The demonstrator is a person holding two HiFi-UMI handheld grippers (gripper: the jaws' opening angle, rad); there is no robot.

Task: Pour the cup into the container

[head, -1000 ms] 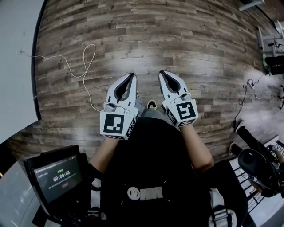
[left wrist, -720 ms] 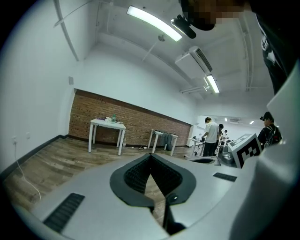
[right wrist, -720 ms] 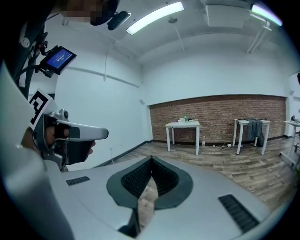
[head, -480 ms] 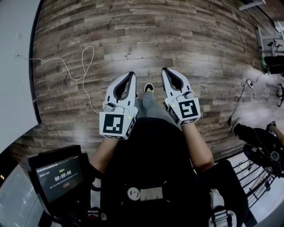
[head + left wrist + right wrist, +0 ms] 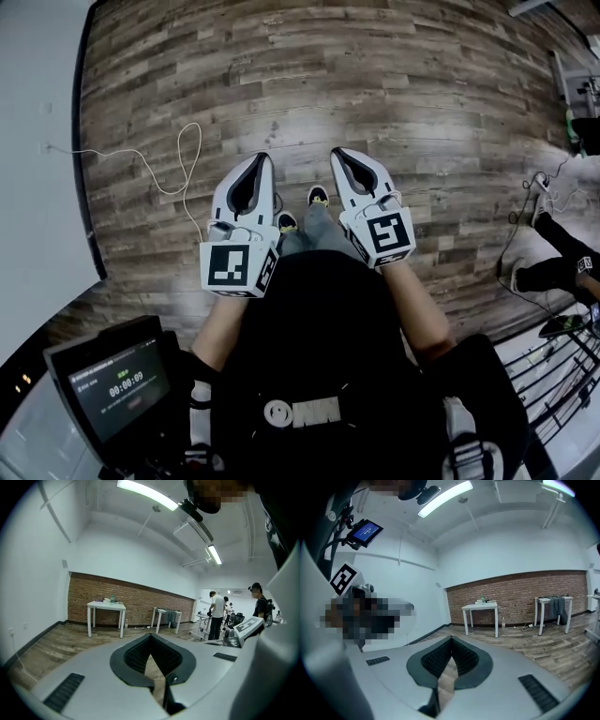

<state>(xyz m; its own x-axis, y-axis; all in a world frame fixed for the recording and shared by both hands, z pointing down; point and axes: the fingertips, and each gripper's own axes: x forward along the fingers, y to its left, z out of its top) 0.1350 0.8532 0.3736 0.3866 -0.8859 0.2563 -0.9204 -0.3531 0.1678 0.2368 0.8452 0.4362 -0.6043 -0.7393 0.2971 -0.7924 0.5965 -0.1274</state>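
Under the person's feet, a wood floor (image 5: 375,75) fills the room. A brick wall (image 5: 131,604) runs along its far edge, and a white table (image 5: 105,605) stands right by that wall. The person's black top (image 5: 319,337) shows at the bottom of the head view. The left gripper (image 5: 263,157) and the right gripper (image 5: 337,151) point out over the floor, side by side. Both claws are closed, tips together, with nothing in them. A small screen (image 5: 117,389) glows by the left arm. On the table top sit tiny things (image 5: 108,600), too far off to tell if one is the cup.
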